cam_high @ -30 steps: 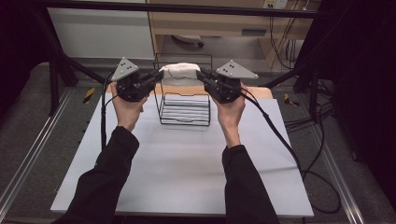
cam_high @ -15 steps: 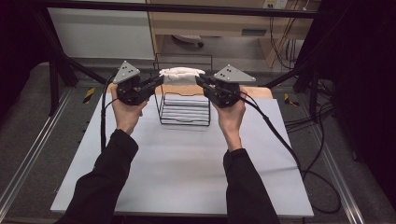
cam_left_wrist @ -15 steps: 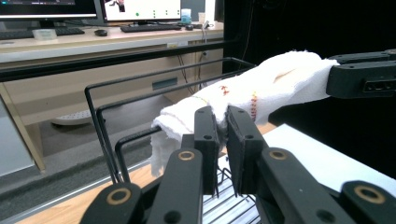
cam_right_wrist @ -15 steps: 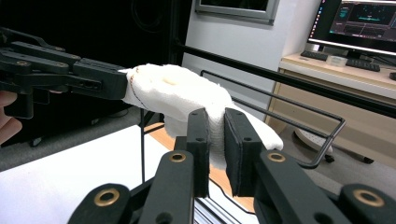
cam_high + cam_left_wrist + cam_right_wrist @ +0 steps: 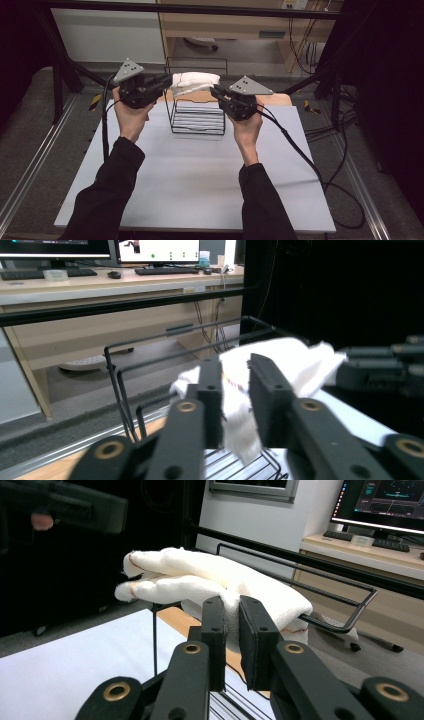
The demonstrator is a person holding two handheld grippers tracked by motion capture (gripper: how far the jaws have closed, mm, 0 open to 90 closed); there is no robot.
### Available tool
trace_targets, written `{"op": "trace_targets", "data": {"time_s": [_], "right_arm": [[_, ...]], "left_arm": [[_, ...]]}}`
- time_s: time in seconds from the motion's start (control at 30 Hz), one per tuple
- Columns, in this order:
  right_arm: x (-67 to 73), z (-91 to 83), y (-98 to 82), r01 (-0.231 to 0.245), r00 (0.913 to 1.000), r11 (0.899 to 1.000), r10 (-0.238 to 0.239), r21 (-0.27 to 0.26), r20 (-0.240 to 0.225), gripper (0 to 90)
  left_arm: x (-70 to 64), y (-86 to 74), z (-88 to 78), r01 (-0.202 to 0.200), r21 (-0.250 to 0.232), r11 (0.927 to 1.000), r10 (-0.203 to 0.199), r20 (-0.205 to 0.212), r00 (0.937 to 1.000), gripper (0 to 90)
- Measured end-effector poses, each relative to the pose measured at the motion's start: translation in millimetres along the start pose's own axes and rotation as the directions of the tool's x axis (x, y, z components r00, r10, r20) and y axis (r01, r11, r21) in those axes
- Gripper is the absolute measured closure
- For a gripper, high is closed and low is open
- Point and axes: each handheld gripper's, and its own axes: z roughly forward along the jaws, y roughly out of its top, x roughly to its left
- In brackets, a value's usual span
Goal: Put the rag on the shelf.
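White cloth (image 5: pixel 194 82) is held stretched above the black wire rack (image 5: pixel 197 116) at the far edge of the desk (image 5: pixel 200 170). Left gripper (image 5: pixel 165 82) fingers pinch its left end; right gripper (image 5: pixel 216 92) fingers pinch its right end.

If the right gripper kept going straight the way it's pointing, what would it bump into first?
Its fingers already pinch the white towel, so the right gripper would push into that first. Beyond it, probably the left gripper holding the towel's other end above the wire rack, though depth is hard to judge.
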Motion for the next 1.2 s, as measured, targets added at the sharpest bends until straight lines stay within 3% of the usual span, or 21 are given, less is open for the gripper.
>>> {"op": "trace_targets", "data": {"time_s": [0.07,0.23,0.47,0.6,0.67,0.87,1.07,1.2], "right_arm": [[-0.2,-0.4,-0.2,-0.007,1.0000,1.000,0.007,-0.003,0.000,82.0],[0.3,-0.6,-1.6,-0.002,1.0000,1.000,0.002,0.000,-0.006,81.2],[-1.9,-4.7,-5.8,-0.025,0.9993,1.000,0.026,0.009,-0.028,74.1],[-1.9,-7.7,-2.8,-0.042,0.9980,0.999,0.042,-0.014,-0.047,67.5],[-2.8,-7.6,-1.5,-0.065,0.9960,0.998,0.064,-0.022,-0.062,69.9],[-2.5,2.4,-7.7,-0.065,0.9960,0.996,0.068,0.062,-0.058,87.3],[-2.8,16.4,-16.0,-0.056,0.9979,0.991,0.060,0.123,-0.026,89.0],[-4.1,20.9,-18.0,-0.065,0.9976,0.989,0.068,0.135,-0.017,88.4]], "left_arm": [[0.0,2.1,6.4,0.016,0.031,0.9994,-0.016,0.004,0.9999,85.3],[-6.3,-6.5,21.6,0.024,0.081,0.9965,-0.025,0.015,0.9996,87.6],[-7.1,-18.4,29.3,0.028,0.106,0.9940,-0.031,0.027,0.9992,88.6],[-7.8,-21.7,31.0,0.020,0.111,0.9936,-0.023,0.032,0.9992,89.0],[-7.7,-23.8,31.8,0.019,0.116,0.9931,-0.023,0.034,0.9992,89.1],[-4.9,-32.6,36.4,0.017,0.138,0.9903,-0.021,0.027,0.9994,89.2],[-4.7,-37.5,42.0,0.001,0.156,0.9878,-0.003,0.018,0.9998,89.3],[-5.0,-39.0,43.7,0.000,0.161,0.9870,-0.003,0.019,0.9998,89.2]]}}
